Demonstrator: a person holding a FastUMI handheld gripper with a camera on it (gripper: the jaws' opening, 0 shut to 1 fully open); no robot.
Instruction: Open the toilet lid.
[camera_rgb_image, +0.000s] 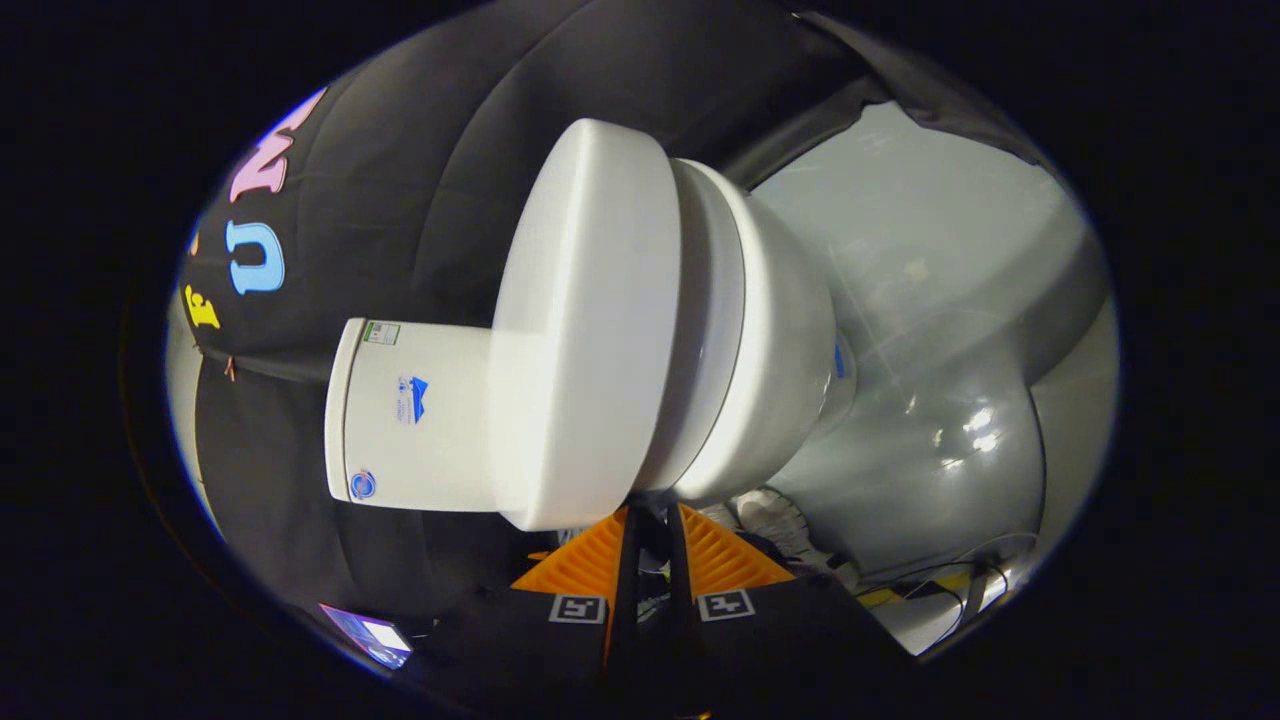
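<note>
**Fingers nearly together at the lid's near edge**

Nearest the lens: gripper (652, 512), two ribbed, wedge-shaped fingers (580, 565) with only a narrow slot between, nothing clamped in it. Tips reaching up just under the rounded rim of the toilet lid (590, 320); contact too close to call.

View rolled sideways. Lid lying closed on the seat (712, 330), a thin dark seam between the two. Smooth, glossy white, softly rounded at every edge. Bowl (785, 350) tapering away beyond the seat. Boxy tank (410, 415) on the lid's other side, small stickers on its face.

Open room beside the bowl: pale grey floor (920, 300), shiny, with glare spots. Black draped cloth wall (420, 150) close behind the tank. Cables (950, 580) and a white shoe (785, 515) near the fingers.
</note>
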